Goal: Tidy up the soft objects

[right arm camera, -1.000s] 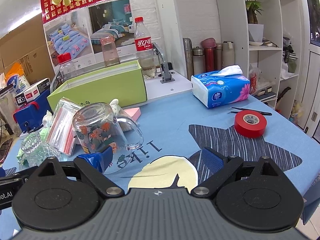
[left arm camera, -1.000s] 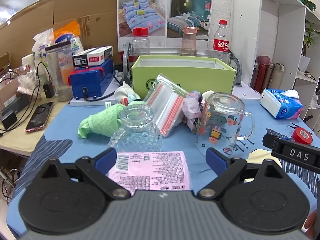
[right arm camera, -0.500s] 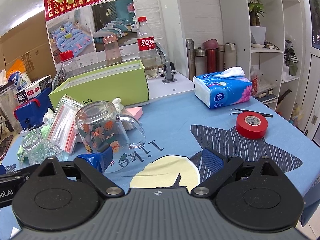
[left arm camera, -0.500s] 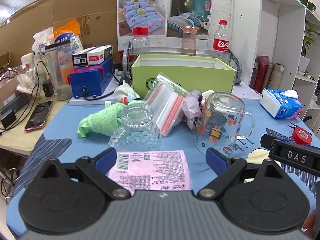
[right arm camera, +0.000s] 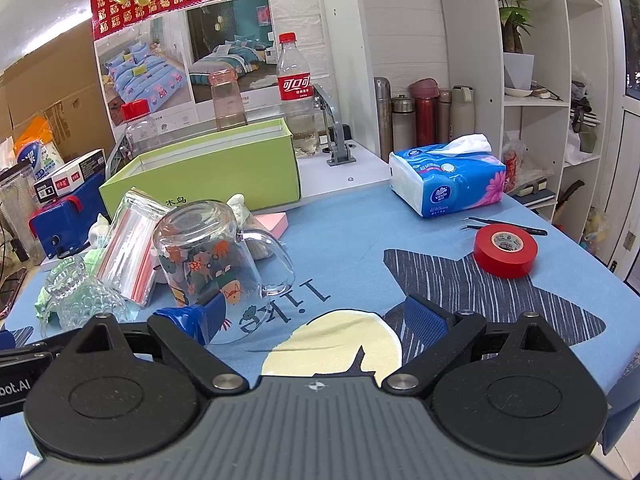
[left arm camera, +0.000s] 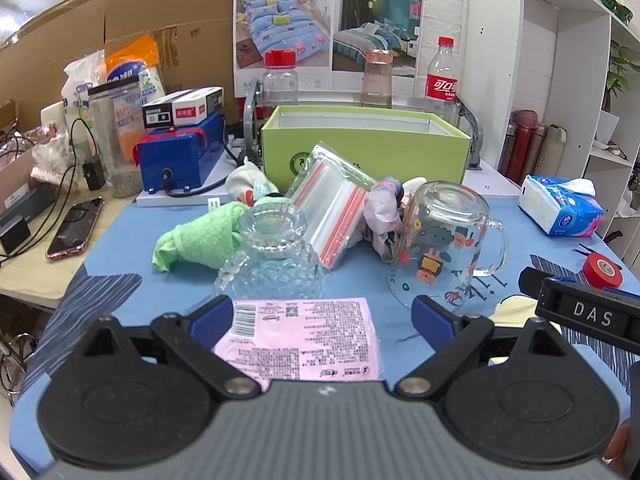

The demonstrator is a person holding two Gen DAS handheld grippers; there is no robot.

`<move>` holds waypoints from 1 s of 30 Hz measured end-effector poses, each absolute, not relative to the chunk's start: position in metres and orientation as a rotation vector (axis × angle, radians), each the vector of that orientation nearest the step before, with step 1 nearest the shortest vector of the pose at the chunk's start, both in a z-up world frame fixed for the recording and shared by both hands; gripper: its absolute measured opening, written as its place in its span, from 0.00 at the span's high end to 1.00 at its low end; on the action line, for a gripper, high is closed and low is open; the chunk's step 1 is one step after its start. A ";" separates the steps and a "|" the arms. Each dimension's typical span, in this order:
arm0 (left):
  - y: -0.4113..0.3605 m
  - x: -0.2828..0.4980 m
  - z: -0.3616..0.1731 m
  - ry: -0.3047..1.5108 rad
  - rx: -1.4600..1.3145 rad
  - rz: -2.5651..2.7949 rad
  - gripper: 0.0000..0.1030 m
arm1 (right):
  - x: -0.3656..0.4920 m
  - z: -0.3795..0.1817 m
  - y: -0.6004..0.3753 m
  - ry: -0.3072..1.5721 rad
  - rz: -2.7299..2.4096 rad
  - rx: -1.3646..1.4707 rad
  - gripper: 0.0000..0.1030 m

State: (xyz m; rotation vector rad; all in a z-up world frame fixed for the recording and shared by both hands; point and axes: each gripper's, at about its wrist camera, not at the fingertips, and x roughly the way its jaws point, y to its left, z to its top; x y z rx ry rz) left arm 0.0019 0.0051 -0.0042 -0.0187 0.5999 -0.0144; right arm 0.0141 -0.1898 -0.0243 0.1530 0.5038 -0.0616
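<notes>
The green cloth (left arm camera: pixel 200 238) lies bunched behind the textured glass jar (left arm camera: pixel 272 260), plain only in the left view (mostly hidden in the right view); both grippers' fingers are spread wide, holding nothing, unchanged from before.

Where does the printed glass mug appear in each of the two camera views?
Left wrist view: the printed glass mug stands upside down right of centre, handle pointing right, beside the zip bags.
Right wrist view: the mug is left of centre, just above the left fingertip.
Shared landmark: the green box behind it.
</notes>
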 end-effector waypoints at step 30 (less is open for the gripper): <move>0.007 0.011 -0.008 0.626 -0.026 -0.021 0.10 | 0.022 -0.027 -0.193 0.508 -0.084 0.164 0.19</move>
